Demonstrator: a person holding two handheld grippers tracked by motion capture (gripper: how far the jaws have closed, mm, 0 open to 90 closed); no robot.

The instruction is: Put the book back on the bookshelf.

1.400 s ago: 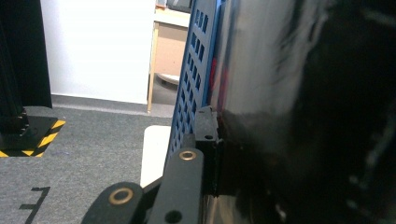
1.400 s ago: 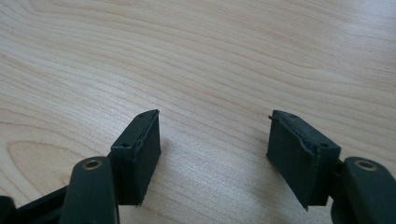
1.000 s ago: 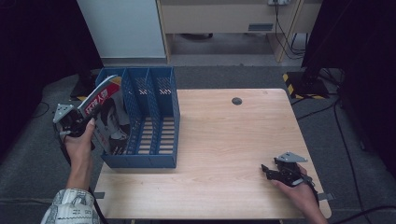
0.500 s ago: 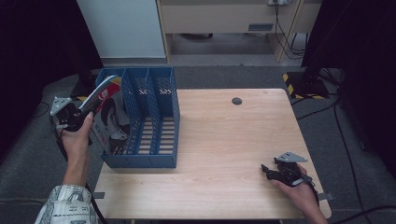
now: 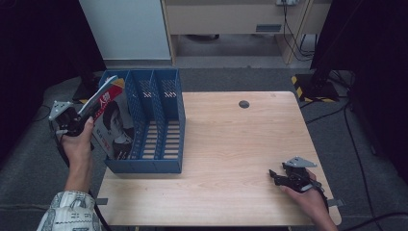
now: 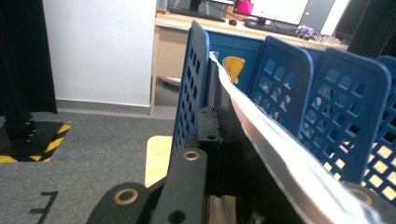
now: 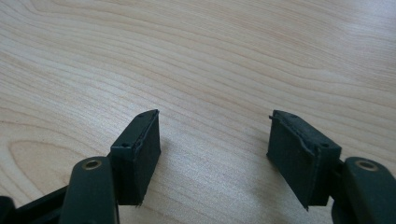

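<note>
A blue file rack (image 5: 161, 126) with three compartments stands on the left end of the wooden table (image 5: 231, 144). A red-and-white magazine (image 5: 109, 114) has its lower end in the leftmost compartment and leans out to the left. My left gripper (image 5: 79, 121) is shut on the magazine's upper left edge, off the table's left side. In the left gripper view the magazine's pale edge (image 6: 280, 154) runs out from my left gripper (image 6: 224, 119) past the rack's perforated dividers (image 6: 280, 79). My right gripper (image 5: 275, 177) rests open on the table at the near right, jaws apart over bare wood (image 7: 215, 144).
A small dark round hole (image 5: 244, 104) sits near the table's far edge. Behind the table are a white cabinet (image 5: 125, 29) and a wooden desk (image 5: 231, 19). A black stand with yellow-black striping (image 5: 310, 89) is on the floor at the far right.
My left hand has shifted slightly to the left with the magazine, which now leans a bit more. The right gripper has not moved.
</note>
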